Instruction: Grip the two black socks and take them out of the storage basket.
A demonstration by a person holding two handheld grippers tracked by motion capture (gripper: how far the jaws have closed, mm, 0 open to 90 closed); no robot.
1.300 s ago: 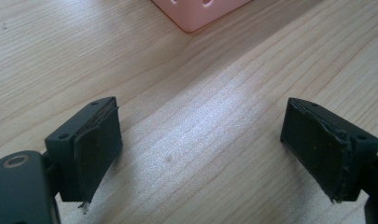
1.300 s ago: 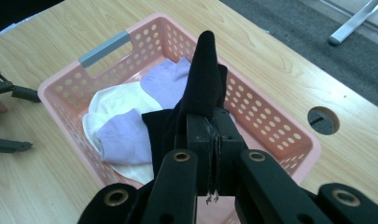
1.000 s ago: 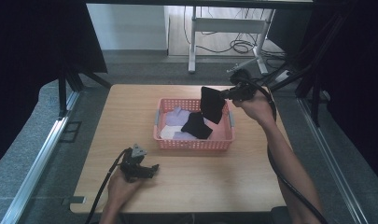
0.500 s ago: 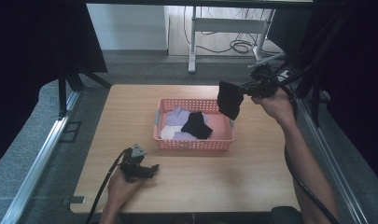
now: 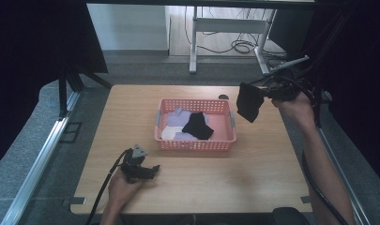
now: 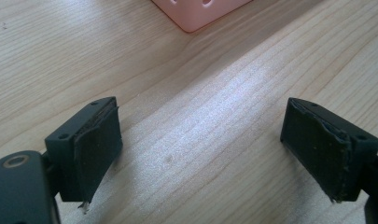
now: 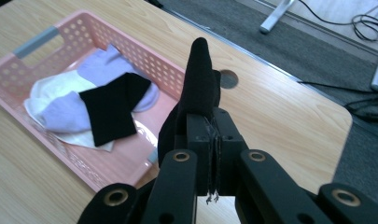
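The black sock [image 5: 249,102] hangs in the air, just past the right end of the pink basket [image 5: 195,144] and above the tabletop [image 5: 253,173]. The right claw [image 5: 267,95] is shut tight on it (in the right gripper view the sock [image 7: 199,88] sticks up from between the two pressed jaws). The sock touches nothing else.

In the basket lie another black sock [image 5: 197,125], some light purple socks [image 5: 179,116] and a white one [image 5: 169,133], all in a small heap.

The left claw [image 5: 152,169] rests low on the tabletop, near the front edge and well apart from the basket. Its jaws stand wide open with only bare wood between them. A corner of the basket [image 6: 196,11] shows just beyond them.
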